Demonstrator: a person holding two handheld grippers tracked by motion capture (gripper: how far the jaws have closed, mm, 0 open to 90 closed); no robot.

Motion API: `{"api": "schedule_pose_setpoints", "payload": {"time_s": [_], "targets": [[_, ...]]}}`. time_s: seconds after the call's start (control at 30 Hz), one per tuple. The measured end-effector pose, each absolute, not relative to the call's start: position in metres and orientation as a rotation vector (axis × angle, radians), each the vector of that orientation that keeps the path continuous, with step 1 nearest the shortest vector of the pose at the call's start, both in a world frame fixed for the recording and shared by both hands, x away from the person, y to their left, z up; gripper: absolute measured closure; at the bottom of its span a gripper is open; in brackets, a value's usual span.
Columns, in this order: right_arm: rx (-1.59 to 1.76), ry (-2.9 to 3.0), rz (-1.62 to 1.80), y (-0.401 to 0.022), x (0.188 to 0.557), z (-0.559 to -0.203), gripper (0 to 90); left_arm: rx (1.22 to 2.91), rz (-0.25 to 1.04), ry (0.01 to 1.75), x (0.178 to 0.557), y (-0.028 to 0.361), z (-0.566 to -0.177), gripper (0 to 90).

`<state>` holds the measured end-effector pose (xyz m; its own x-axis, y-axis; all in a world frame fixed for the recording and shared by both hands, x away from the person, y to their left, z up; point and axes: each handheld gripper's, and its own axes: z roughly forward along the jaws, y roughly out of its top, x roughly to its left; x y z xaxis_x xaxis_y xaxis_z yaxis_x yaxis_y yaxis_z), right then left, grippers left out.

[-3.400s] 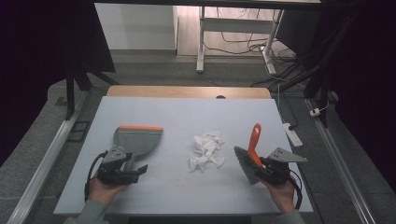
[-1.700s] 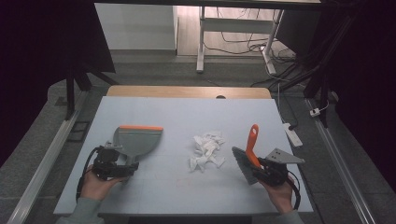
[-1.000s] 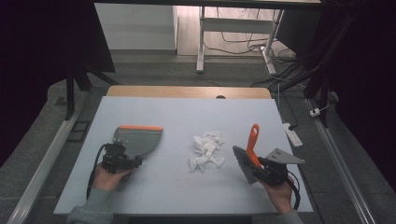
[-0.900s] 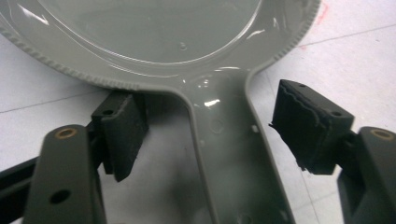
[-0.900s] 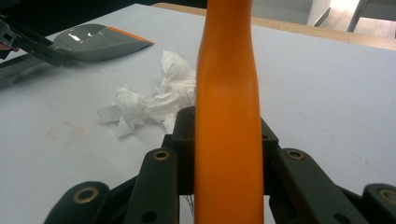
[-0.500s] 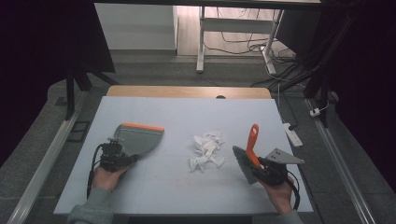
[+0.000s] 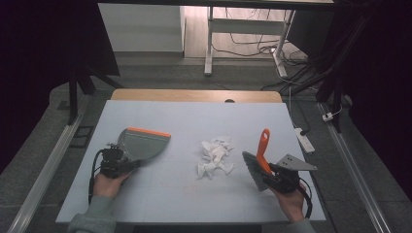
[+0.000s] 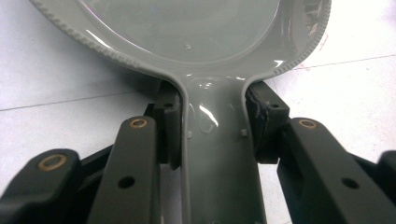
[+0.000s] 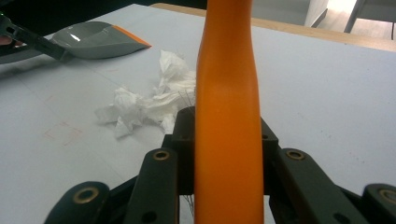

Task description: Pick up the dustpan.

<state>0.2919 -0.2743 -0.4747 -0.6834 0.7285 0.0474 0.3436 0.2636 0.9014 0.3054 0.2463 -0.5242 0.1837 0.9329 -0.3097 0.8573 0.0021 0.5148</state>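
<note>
A grey dustpan (image 7: 141, 144) with an orange lip lies on the pale table (image 7: 194, 116) at the left. My left gripper (image 7: 127, 163) has just closed its jaws on the dustpan's handle (image 8: 219, 154), and both pads press its sides. Crumpled white paper (image 7: 215, 156) is heaped in the middle of the table, also seen as white paper (image 9: 154, 100) beyond the brush. At the right, my right gripper (image 7: 268, 174) is shut on a brush with an orange handle (image 9: 227, 107); its grey bristle head (image 7: 252, 169) points down toward the table.
A wooden strip (image 7: 194, 95) runs along the table's far edge. A white power strip (image 7: 303, 138) lies on the floor at the right, by a metal rail (image 7: 357, 174). Desk legs and cables stand beyond the table.
The left hand moved up to the dustpan's handle and the left jaws closed on it. The dustpan shifted slightly. The right hand with the brush stayed put.
</note>
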Motion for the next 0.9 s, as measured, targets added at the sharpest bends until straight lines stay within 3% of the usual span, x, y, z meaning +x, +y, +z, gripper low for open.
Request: {"api": "schedule_pose_setpoints", "payload": {"time_s": [0.9], "targets": [[0.928,2.188,1.411,-0.262,0.295,-0.473,70.6,1.805,0.208,1.455,0.282,0.265,-0.499,61.0]]}}
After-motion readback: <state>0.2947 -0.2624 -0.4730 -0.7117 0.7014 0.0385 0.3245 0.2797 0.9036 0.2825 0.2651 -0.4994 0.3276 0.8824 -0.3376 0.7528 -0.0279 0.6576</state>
